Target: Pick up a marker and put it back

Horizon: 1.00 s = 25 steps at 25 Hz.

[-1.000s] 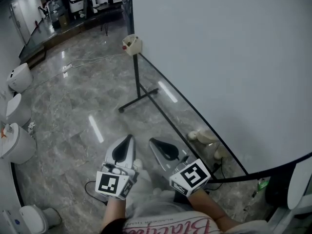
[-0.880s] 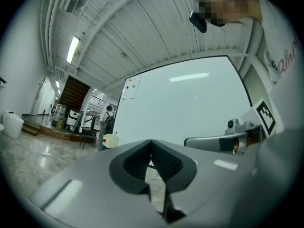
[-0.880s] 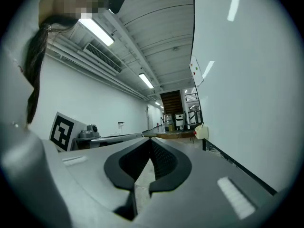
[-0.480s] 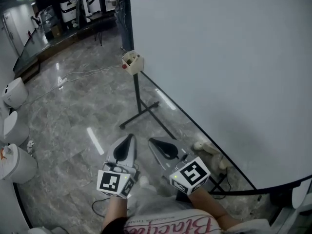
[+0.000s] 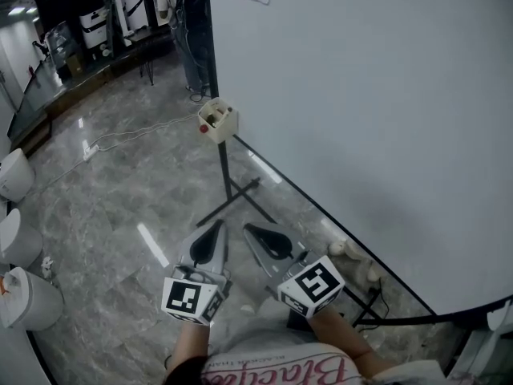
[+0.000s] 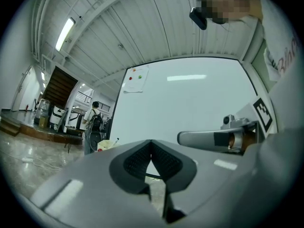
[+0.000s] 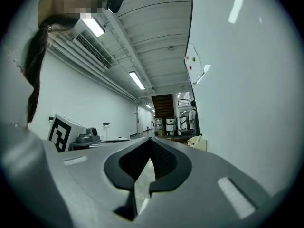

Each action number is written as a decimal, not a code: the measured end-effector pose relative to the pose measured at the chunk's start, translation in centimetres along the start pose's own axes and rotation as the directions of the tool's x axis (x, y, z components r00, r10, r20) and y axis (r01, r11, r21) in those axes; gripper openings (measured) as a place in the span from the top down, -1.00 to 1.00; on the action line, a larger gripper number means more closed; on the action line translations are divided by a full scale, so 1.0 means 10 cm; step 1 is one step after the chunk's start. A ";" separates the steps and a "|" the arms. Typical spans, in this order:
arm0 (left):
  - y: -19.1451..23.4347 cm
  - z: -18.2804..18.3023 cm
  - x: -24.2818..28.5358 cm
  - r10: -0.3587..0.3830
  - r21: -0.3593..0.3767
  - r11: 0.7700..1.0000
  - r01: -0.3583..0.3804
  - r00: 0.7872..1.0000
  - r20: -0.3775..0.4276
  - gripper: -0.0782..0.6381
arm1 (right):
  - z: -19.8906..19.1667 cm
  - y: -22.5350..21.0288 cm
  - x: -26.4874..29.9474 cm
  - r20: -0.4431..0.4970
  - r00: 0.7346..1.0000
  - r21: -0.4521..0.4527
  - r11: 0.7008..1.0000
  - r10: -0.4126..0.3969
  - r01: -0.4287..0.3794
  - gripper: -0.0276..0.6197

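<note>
1. White rounded units [image 5: 14, 175], left edge of the marble floor [image 5: 104, 207]: they are sliding down the head view as you are walking forward.
2. Person with a backpack [image 5: 183, 14], far end of the room: this figure is only now coming fully into the head view, standing well beyond the work area.
3. Left tongs [image 5: 215, 233]: you are carrying them roughly level and pointing ahead. Their pads are pressing together with nothing between them.
4. Cream holder [image 5: 218, 120], fixed at the near corner of the whiteboard above its stand [image 5: 227, 175]: it is drawing nearer than it was a second ago, but it is still lying well apart from both tongs. The marker [image 6: 117, 140] is standing upright in it, its tip showing above the rim in both gripper views. From the head view it is too small to make out.
5. Right tongs [image 5: 255, 233]: you are holding them just beside the left pair. They too are closing fully on nothing.
6. Whiteboard [image 5: 369, 135]: it is filling the right side as you are moving along it.
7. Reading: you are probably still approaching, and the pick-up is not yet starting. One pair will need opening before you reach the marker.
</note>
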<state>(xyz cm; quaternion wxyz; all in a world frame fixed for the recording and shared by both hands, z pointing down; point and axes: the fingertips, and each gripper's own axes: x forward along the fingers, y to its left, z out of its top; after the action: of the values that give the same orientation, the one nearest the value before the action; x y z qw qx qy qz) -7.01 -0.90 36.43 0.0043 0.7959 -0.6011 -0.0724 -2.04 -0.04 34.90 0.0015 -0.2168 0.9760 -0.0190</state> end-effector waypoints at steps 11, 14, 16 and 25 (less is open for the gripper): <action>0.31 -0.12 0.21 -0.005 -0.052 0.999 0.005 1.000 -0.007 0.78 | -0.09 -0.21 0.32 -0.039 0.999 0.022 1.000 -0.002 0.003 0.91; 0.44 -0.16 0.32 0.009 -0.066 0.998 -0.010 1.000 -0.016 0.78 | -0.09 -0.34 0.48 -0.038 0.999 0.025 1.000 0.009 -0.008 0.91; 0.51 -0.15 0.41 0.010 -0.059 0.998 -0.011 1.000 -0.020 0.78 | -0.06 -0.42 0.60 -0.033 0.999 0.025 1.000 0.017 -0.017 0.91; 1.04 -0.17 1.02 0.032 -0.032 0.999 -0.033 0.999 -0.039 0.78 | -0.06 -0.99 1.22 -0.034 0.999 0.038 0.999 0.020 -0.018 0.91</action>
<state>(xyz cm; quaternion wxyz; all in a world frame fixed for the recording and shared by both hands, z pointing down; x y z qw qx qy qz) -14.00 -13.68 38.00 0.0300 0.7871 -0.6125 -0.0666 -8.91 -14.14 35.93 -0.0112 -0.2070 0.9774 -0.0409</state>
